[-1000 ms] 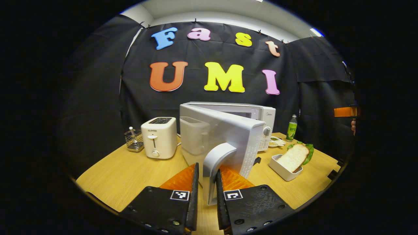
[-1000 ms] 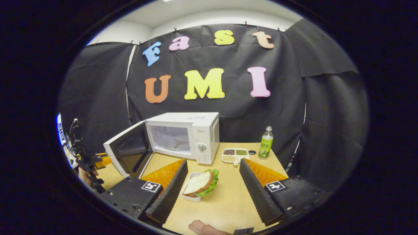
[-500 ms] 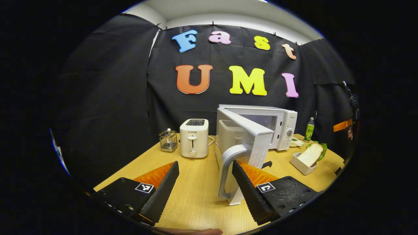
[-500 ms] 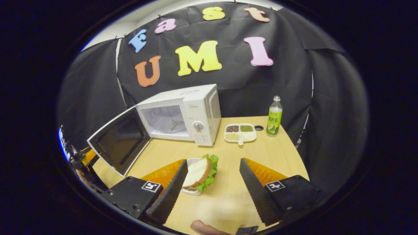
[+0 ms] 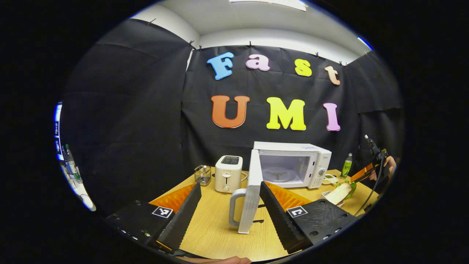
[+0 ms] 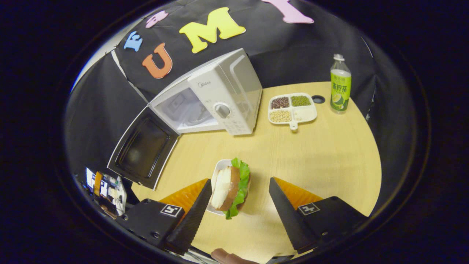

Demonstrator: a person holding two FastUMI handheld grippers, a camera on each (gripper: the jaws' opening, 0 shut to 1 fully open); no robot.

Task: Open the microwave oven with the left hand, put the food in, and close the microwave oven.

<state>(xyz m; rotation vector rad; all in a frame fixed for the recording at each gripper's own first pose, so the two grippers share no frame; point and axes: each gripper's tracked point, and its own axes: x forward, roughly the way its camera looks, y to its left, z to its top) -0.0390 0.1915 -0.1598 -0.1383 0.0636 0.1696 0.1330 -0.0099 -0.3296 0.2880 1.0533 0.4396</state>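
The white microwave (image 5: 293, 165) stands at the back of the wooden table with its door (image 5: 253, 194) swung wide, edge-on to me, handle (image 5: 234, 205) facing left. My left gripper (image 5: 230, 185) is open, drawn back from the door, and the handle lies between its fingers farther off, untouched. A sandwich with lettuce (image 6: 229, 187) lies in a white dish (image 6: 216, 172) on the table in front of the microwave (image 6: 220, 99). My right gripper (image 6: 240, 181) hangs open just above it, one finger to each side. The open door (image 6: 144, 148) shows its dark inner window.
A white toaster (image 5: 228, 172) and a wire basket (image 5: 202, 175) stand left of the microwave. Right of it sit a divided tray of beans (image 6: 291, 108) and a green bottle (image 6: 340, 86). A hand (image 5: 388, 165) holds the other gripper at the far right.
My left gripper opened, let go of the door handle and drew back; the door swung fully open. My right gripper tilted down and closed in over the sandwich.
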